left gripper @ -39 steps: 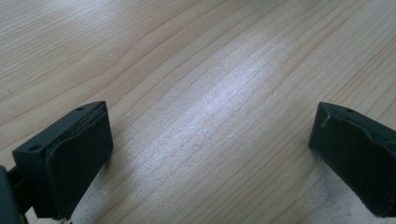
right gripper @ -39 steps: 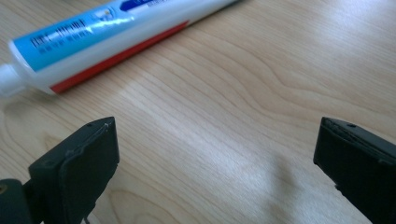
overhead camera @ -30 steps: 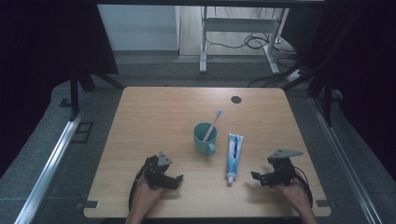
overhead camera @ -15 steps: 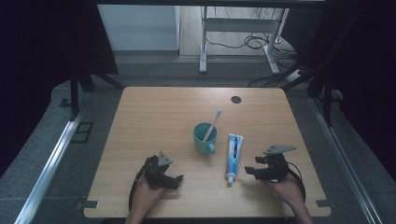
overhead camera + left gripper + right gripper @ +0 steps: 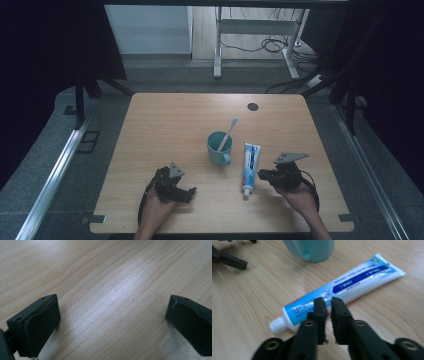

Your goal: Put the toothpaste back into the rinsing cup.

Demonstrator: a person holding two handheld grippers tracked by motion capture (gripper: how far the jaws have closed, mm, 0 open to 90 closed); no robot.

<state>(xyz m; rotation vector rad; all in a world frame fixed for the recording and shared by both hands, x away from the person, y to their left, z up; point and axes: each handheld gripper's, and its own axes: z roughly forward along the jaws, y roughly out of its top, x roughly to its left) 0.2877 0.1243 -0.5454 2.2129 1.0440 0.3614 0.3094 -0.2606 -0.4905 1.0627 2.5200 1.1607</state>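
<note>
A blue-and-white toothpaste tube (image 5: pixel 249 167) (image 5: pixel 342 292) lies on the wooden table (image 5: pixel 165 120), cap toward the front edge. Left of it stands a teal cup (image 5: pixel 220 147) (image 5: pixel 312 250) with a toothbrush (image 5: pixel 229 131) leaning in it. My right gripper (image 5: pixel 261 175) (image 5: pixel 329 303) hovers just right of the tube's cap end. Its jaws have just been closing and now stand nearly together with nothing between them. My left gripper (image 5: pixel 187 192) (image 5: pixel 113 301) rests near the front left, jaws wide apart over bare wood.
A dark round hole (image 5: pixel 253 106) sits near the table's far right. Beyond the far edge are a metal stand (image 5: pixel 218 40) and floor cables (image 5: pixel 270 45). The left gripper (image 5: pixel 229 260) appears far off in the right gripper view.
The right gripper has moved left toward the toothpaste tube and its jaws have come together. The left gripper has stayed where it was.
</note>
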